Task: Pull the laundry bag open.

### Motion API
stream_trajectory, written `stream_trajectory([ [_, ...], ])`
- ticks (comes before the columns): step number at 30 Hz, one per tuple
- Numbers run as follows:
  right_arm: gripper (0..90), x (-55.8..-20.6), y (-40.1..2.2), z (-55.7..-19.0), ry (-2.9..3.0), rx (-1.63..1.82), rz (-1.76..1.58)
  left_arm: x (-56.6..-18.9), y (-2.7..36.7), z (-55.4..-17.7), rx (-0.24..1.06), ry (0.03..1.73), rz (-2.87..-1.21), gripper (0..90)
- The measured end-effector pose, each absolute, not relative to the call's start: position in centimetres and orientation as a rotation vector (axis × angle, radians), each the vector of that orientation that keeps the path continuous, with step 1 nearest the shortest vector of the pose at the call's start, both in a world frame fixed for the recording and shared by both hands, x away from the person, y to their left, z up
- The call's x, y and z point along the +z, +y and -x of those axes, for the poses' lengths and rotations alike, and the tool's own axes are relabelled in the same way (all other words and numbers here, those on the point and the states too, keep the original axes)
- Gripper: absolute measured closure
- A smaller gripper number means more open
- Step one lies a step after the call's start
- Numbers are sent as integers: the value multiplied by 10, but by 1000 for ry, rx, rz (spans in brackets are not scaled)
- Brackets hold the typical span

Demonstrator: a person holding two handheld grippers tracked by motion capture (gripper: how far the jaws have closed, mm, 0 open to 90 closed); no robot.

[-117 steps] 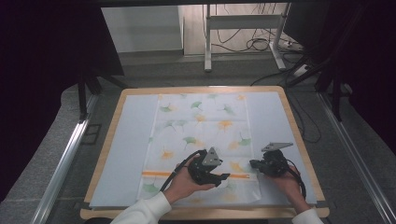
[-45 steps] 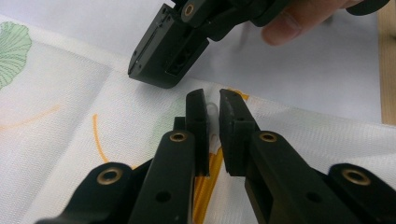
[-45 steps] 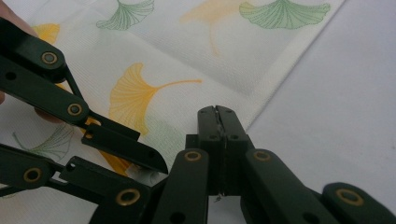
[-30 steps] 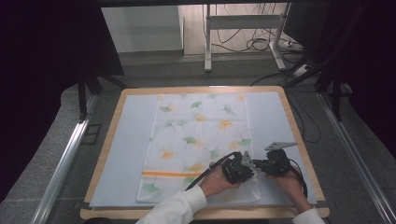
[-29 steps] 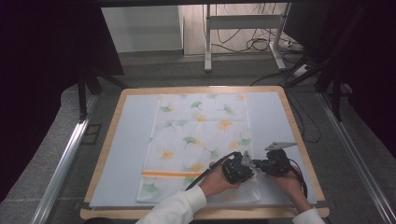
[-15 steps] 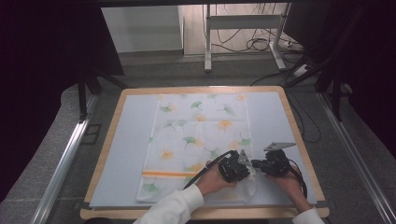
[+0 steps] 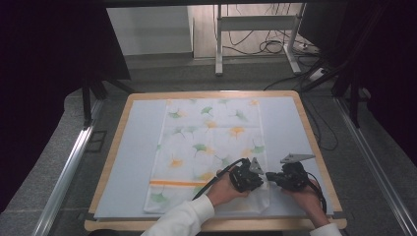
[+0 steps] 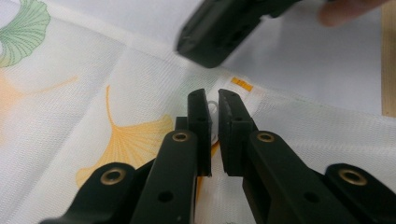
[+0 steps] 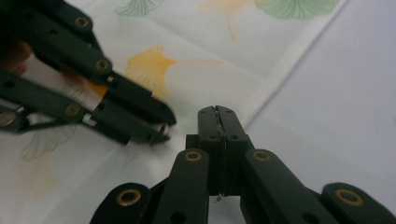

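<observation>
A thin white cloth printed with green and orange leaves (image 7: 209,147) is spread flat on the pale wooden-edged worktop (image 7: 118,147). A pinch at its right edge seems under way. The left hand-held gripper (image 8: 212,105) is nearly closed, cloth showing in the narrow gap. The right hand-held gripper (image 9: 217,116) is fully closed, apparently on the edge. Lifting both together is likely called for next.

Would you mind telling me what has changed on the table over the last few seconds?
The left gripper moved rightward across the near end of the leaf-print cloth until it sat close beside the right gripper, near the cloth's right edge. The right gripper stayed put, and the cloth stayed spread flat on the table.
</observation>
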State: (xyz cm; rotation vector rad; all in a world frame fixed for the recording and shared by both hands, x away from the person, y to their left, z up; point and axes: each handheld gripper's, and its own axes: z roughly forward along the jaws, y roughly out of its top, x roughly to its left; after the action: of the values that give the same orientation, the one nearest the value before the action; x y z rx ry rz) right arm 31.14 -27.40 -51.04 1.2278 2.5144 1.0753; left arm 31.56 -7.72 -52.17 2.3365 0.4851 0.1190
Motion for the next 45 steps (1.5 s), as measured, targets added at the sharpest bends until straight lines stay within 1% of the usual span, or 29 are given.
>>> stream_trajectory([
  [2,896,-506,-278,-297,2503,1099,-1254,-522,-77,-315,121,486,-2336,844],
  [4,896,-504,-278,-292,2503,1101,-1255,-522,-77,-315,124,483,-2339,844],
  [5,896,-502,-275,-282,2517,1107,-1243,-522,-77,-315,122,486,-2334,844],
  [9,896,-505,-265,-272,2578,1084,-1205,-522,-78,-315,122,487,-2333,844],
  [10,896,-508,-259,-272,2598,1044,-1184,-522,-78,-315,123,484,-2335,844],
  [14,897,-515,-258,-278,2611,987,-1212,-522,-78,-315,124,487,-2329,844],
  [18,899,-516,-264,-282,2626,1026,-1276,-522,-77,-314,137,475,-2341,844],
  [45,900,-516,-265,-283,2640,1038,-1265,-520,-62,-311,166,485,-2367,844],
])
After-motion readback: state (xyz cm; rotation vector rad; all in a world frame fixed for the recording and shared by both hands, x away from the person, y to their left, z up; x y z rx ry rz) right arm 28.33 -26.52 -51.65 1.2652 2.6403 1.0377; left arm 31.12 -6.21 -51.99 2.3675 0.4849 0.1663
